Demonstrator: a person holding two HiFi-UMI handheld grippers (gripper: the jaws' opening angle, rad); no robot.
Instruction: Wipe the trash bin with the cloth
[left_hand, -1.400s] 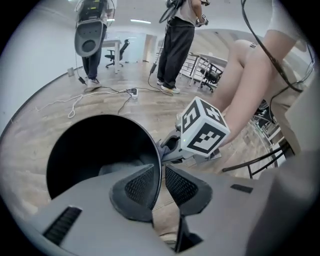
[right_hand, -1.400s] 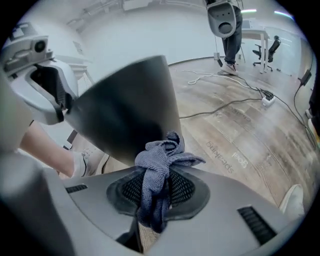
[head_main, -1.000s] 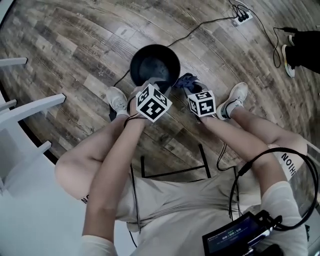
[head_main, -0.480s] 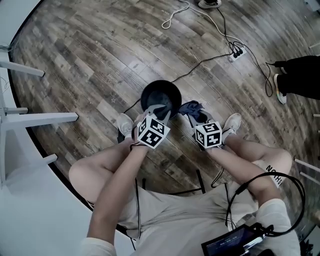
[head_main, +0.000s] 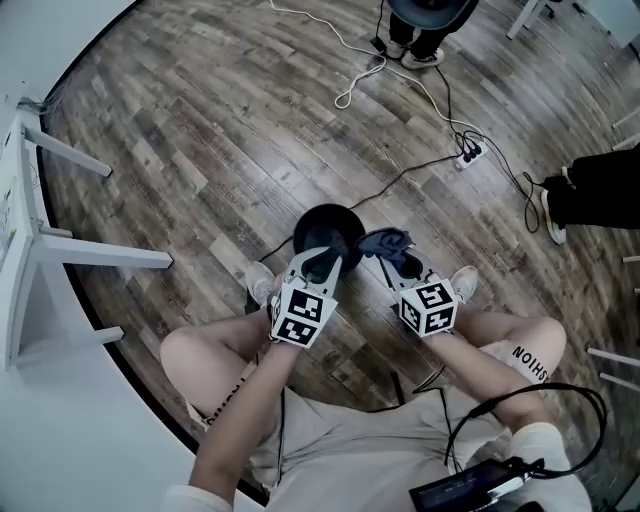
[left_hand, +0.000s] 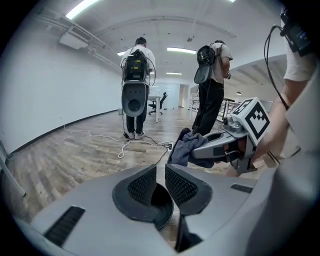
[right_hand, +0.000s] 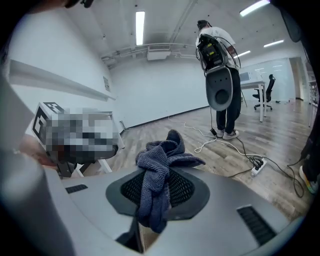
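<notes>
My left gripper (head_main: 321, 263) has its jaws drawn close on the rim of the black trash bin (head_main: 326, 229). In the left gripper view the bin's dark wall sits in the narrow gap between the ribbed pads and curves away just below them. In the head view the bin lies at the centre of the frame, open mouth up, just above my left marker cube (head_main: 302, 316). My right gripper (head_main: 394, 258) is clamped on the blue cloth (head_main: 386, 241). In the right gripper view the knitted fabric is bunched between the pads, one end standing above the jaws and the other hanging below them. The cloth sits just to the right of the bin's rim, near it; I cannot tell whether they touch. Under both is a grey-brown wood-plank floor (head_main: 200, 150). A black cable (head_main: 400, 178) runs from the bin toward a white power strip (head_main: 468, 155) at the upper right, and a white table leg (head_main: 100, 258) crosses the left edge. In the left gripper view two people (left_hand: 136, 90) stand at the far end of the room, upper centre of the frame.
</notes>
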